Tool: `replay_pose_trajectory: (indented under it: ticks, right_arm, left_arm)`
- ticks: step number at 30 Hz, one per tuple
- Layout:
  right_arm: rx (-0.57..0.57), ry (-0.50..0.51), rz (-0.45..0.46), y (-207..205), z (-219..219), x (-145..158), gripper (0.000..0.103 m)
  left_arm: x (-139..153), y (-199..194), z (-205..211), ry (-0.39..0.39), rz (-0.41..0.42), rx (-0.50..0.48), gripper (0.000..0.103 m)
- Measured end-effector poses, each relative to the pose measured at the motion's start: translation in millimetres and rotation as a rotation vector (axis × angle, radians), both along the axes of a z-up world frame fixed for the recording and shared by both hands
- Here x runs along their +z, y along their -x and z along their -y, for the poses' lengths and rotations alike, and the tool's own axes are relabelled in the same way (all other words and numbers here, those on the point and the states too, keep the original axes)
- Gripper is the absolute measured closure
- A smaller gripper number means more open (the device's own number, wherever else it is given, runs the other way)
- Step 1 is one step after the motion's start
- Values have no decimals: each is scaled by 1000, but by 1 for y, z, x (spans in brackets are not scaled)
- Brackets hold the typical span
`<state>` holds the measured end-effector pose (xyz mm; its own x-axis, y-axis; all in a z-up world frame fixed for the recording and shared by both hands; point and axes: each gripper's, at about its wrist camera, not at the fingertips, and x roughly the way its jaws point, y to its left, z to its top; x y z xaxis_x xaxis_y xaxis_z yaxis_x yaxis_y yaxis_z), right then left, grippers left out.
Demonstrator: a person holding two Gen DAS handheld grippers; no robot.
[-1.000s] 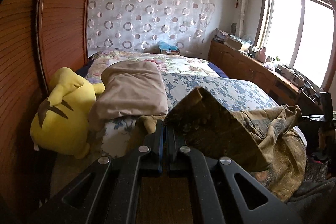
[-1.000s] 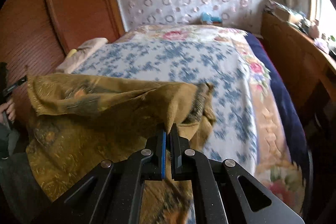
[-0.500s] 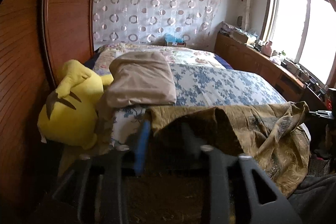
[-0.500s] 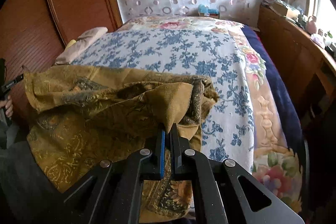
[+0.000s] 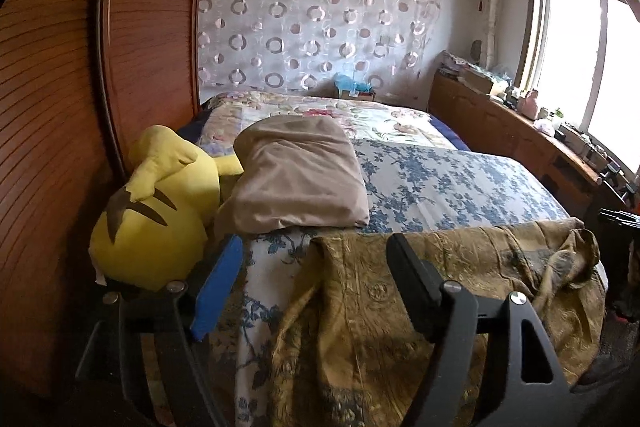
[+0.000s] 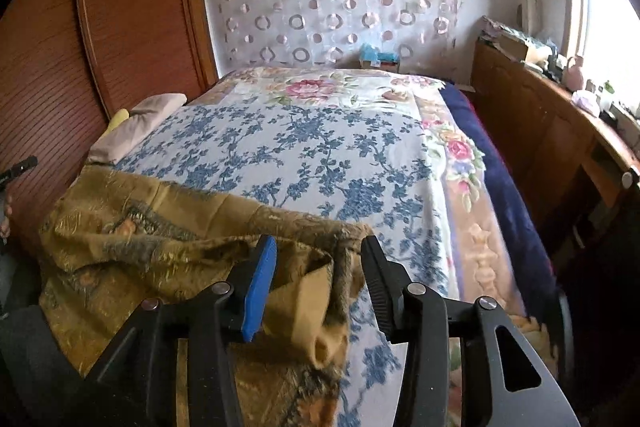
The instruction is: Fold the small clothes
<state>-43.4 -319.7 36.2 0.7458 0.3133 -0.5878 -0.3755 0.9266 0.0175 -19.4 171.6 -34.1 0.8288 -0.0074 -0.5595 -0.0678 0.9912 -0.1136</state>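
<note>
A mustard-gold patterned garment [image 5: 460,279] lies spread across the near edge of the bed and hangs over its front. It also shows in the right wrist view [image 6: 160,247]. My left gripper [image 5: 316,267] is open, with the garment's left corner lying between its fingers. My right gripper [image 6: 316,267] is open, with the garment's bunched right corner [image 6: 320,291] lying loose between its fingers.
The bed has a blue floral sheet [image 5: 440,183]. A beige pillow [image 5: 300,175] and a yellow plush toy [image 5: 160,211] lie at its left side against a wooden wardrobe [image 5: 80,67]. A wooden cabinet [image 6: 560,147] with clutter runs along the right under the window.
Both grippers were shut on the garment's corners and held it up. They lowered it onto the bed edge and opened; the left let go first, then the right.
</note>
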Motion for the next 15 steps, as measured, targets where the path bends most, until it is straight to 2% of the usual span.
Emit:
replay_pose_trajectory:
  ticks: [7,15]
  right_arm:
    - [-4,46,-41,-33,-9,-17,57]
    - [-48,60,-103,-71,-4,-34,57]
  left_arm:
    - [-11,-38,10,-42,-33,-29,28]
    - [-36,-74,14,-60,-150,-58,28]
